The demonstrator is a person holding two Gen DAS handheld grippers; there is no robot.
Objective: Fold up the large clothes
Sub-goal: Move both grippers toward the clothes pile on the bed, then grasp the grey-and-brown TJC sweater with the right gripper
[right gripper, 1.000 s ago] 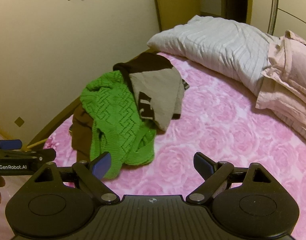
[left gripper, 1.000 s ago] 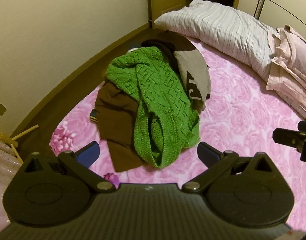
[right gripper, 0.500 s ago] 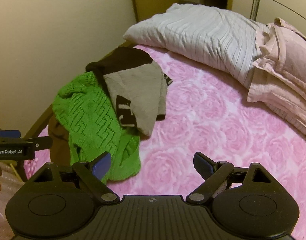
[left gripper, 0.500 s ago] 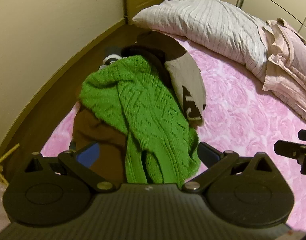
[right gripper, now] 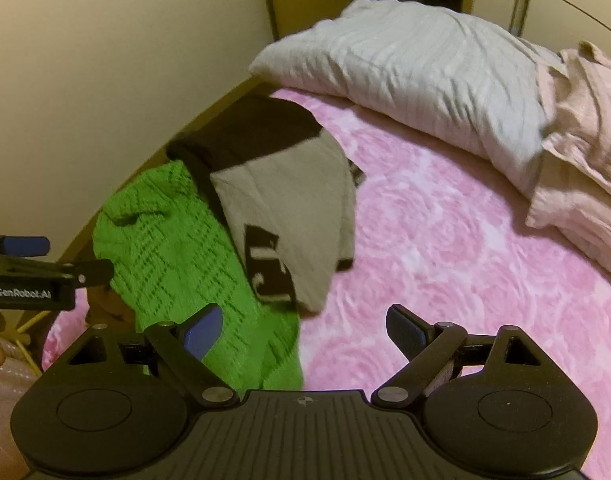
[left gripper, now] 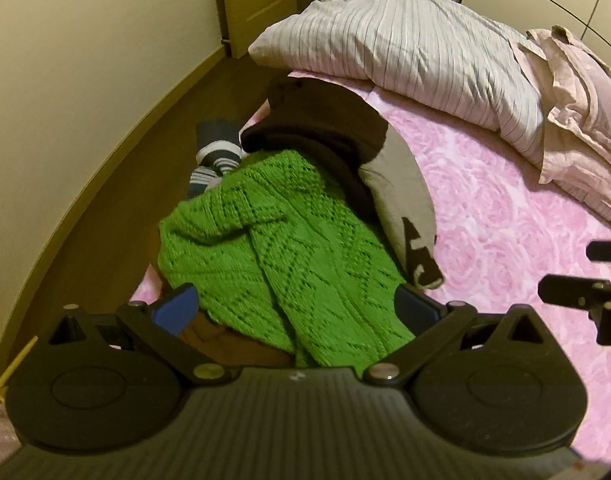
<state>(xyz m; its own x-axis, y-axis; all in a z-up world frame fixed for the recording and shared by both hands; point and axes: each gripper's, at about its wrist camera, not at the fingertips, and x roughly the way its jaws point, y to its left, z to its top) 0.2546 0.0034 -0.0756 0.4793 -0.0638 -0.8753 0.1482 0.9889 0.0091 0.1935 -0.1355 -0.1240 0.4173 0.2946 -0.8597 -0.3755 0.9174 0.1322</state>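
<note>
Both grippers moved closer to clothes pile; left gripper [left gripper: 295,308] jaws apart over green sweater [left gripper: 273,248]; right gripper [right gripper: 305,326] jaws apart, empty.

Pink bed [left gripper: 505,208], clothes pile [left gripper: 289,248], perhaps pillows [left gripper: 409,48]

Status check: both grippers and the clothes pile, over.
Left gripper open, over green knit sweater. Right gripper open, empty, at the pile's edge. Sweater heaped unfolded over brown garment; grey-and-brown top lies against it.
</note>
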